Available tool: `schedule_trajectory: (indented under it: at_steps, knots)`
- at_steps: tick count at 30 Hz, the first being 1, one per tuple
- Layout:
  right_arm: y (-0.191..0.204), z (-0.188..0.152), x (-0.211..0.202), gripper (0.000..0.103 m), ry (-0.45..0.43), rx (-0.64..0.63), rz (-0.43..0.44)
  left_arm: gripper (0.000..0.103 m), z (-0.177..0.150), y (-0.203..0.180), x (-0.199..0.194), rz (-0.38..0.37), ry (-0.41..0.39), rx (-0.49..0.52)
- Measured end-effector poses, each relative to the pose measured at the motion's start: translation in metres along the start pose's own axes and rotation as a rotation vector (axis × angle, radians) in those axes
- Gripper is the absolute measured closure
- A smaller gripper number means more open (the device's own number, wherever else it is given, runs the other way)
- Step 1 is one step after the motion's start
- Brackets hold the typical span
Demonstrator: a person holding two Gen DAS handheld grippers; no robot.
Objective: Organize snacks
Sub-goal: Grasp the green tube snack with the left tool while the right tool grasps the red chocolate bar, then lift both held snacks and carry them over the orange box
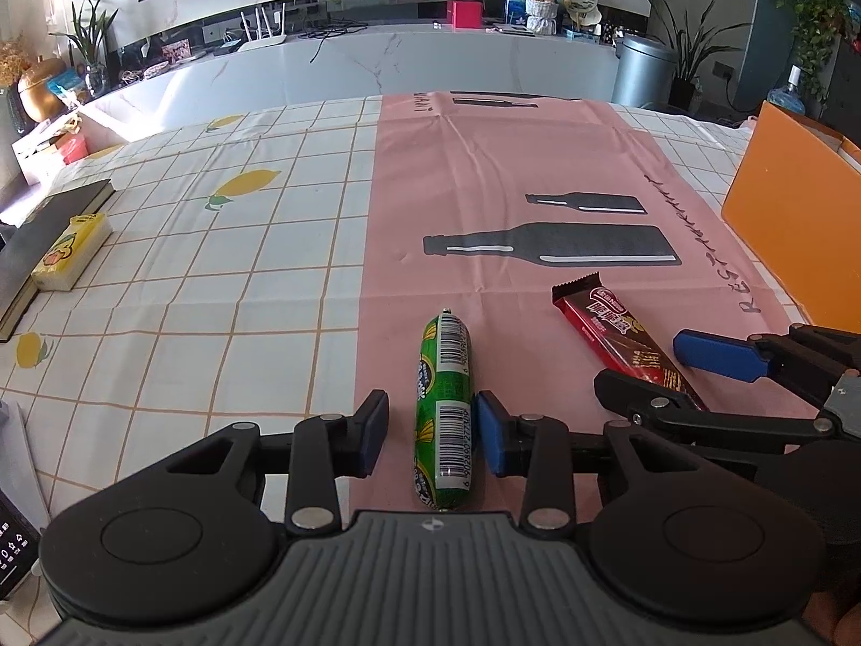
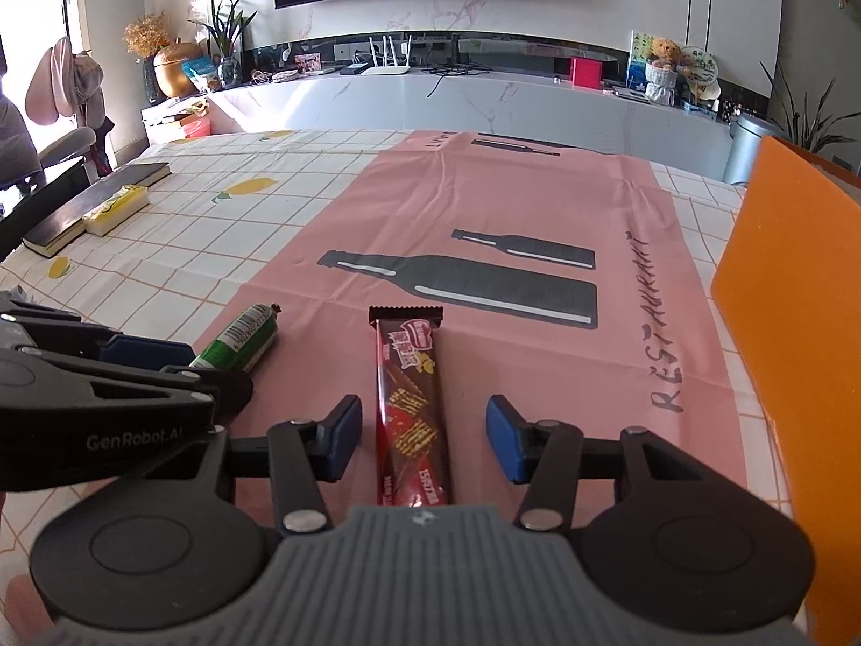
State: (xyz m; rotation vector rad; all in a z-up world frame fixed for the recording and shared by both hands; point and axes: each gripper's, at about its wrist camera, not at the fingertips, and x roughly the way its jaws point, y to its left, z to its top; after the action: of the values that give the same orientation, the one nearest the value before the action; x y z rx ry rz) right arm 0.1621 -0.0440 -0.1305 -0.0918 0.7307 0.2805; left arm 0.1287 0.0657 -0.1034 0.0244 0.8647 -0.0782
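Left jaws: my left gripper (image 1: 430, 433) straddles the green sausage stick (image 1: 442, 409); the right pad looks to touch the wrapper, the left pad stands clear, so not gripping yet.
Right jaws: my right gripper (image 2: 423, 439) sits parted around the red wafer bar (image 2: 411, 409), gaps on both sides, nothing held.
Where the snacks lie: both on the pink mat (image 1: 538, 161), towards my near edge of the table, side by side but apart.
Doing it well: I judge I should centre each snack between my pads, then close gently across the narrow width, since the sausage may roll and the wafer could crush.
Likely destination: the orange box (image 2: 796, 323) at the right edge, I guess.
Count: one sausage stick, one wafer bar, one box, two grippers.
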Motion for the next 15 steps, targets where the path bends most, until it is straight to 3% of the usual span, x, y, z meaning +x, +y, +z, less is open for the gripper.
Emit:
schedule_trajectory:
  at_steps: [4, 8, 15]
  knots:
    - [0.003, -0.002, 0.0, 0.058, -0.009, -0.026, 0.007, 0.077, -0.002, -0.003, -0.001, -0.015, -0.018, 0.002]
    - [0.009, -0.002, -0.003, 0.082, -0.011, -0.066, 0.011, 0.078, -0.003, -0.005, -0.001, -0.009, -0.026, 0.006]
    - [0.004, -0.001, -0.014, 0.082, -0.005, -0.041, 0.013, 0.078, -0.005, -0.006, -0.012, -0.001, -0.016, 0.002]
